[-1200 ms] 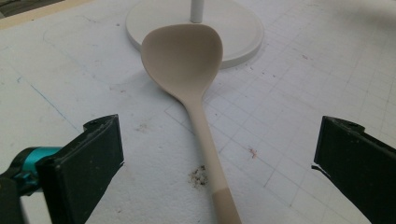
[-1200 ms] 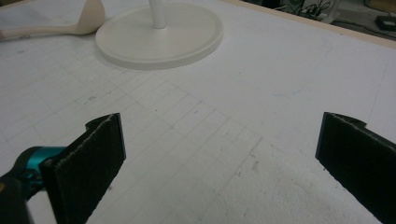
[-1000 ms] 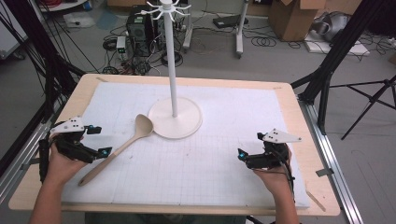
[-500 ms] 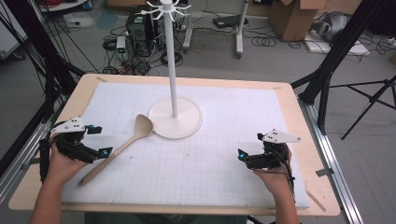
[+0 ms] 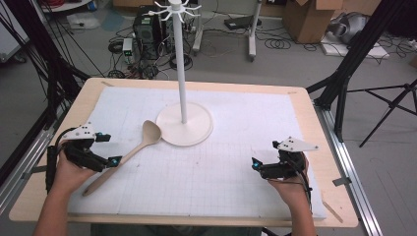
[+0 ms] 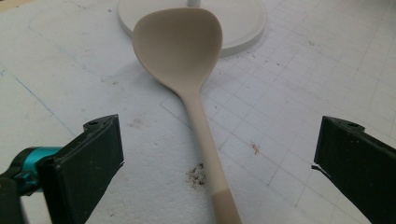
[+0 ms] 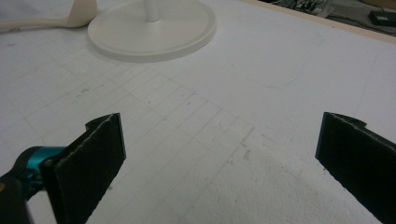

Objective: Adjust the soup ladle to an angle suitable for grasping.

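Wooden spoon [image 6: 196,88] lies flat on the worktop [image 5: 236,167], its handle between the wide-open left hand-held gripper [image 6: 217,158] jaws; right hand-held gripper [image 7: 219,158] gapes empty.

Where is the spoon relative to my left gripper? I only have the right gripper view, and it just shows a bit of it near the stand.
Observer: In the left gripper view the wooden spoon lies on the mat with its handle running between the open jaws of the left gripper, untouched.
Operator: Is the bowl resting against the stand?
Observer: In the high view the bowl lies right at the rim of the stand base; I cannot tell whether they touch.
Operator: How tall is that stand?
Observer: The high view shows a slim white pole with small hooks at its top.
Operator: And my right gripper?
Observer: The right gripper sits low over the mat's right side, jaws open, holding nothing.
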Motion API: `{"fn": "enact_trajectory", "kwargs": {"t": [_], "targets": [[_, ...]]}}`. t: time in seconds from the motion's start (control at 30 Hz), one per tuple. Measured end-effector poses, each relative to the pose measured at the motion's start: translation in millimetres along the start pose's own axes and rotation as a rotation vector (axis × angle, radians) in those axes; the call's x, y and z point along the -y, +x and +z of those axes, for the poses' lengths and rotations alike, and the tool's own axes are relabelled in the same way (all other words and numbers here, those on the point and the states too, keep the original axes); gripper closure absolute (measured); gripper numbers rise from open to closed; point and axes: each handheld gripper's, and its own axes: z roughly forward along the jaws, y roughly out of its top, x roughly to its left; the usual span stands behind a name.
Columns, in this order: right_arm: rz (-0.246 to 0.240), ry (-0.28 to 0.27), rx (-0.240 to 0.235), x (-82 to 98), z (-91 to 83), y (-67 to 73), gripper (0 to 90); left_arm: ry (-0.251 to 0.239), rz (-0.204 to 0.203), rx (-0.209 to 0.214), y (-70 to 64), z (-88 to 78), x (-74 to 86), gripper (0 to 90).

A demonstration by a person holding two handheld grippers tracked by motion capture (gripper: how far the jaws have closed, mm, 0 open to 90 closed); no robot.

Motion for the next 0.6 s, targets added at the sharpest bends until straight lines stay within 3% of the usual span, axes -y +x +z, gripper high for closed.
{"fn": "enact_trajectory", "kwargs": {"t": [0.17, 0.6], "targets": [[-0.011, 0.017, 0.001, 0.0, 2.4, 1.7, 0.0, 0.034, -0.006, 0.005, 0.4, 7.8, 1.6, 1.7], [-0.021, 0.043, -0.003, 1.2, 7.6, 4.0, 0.0, 0.199, -0.044, 0.015, 1.5, 31.0, 6.0, 1.7]]}}
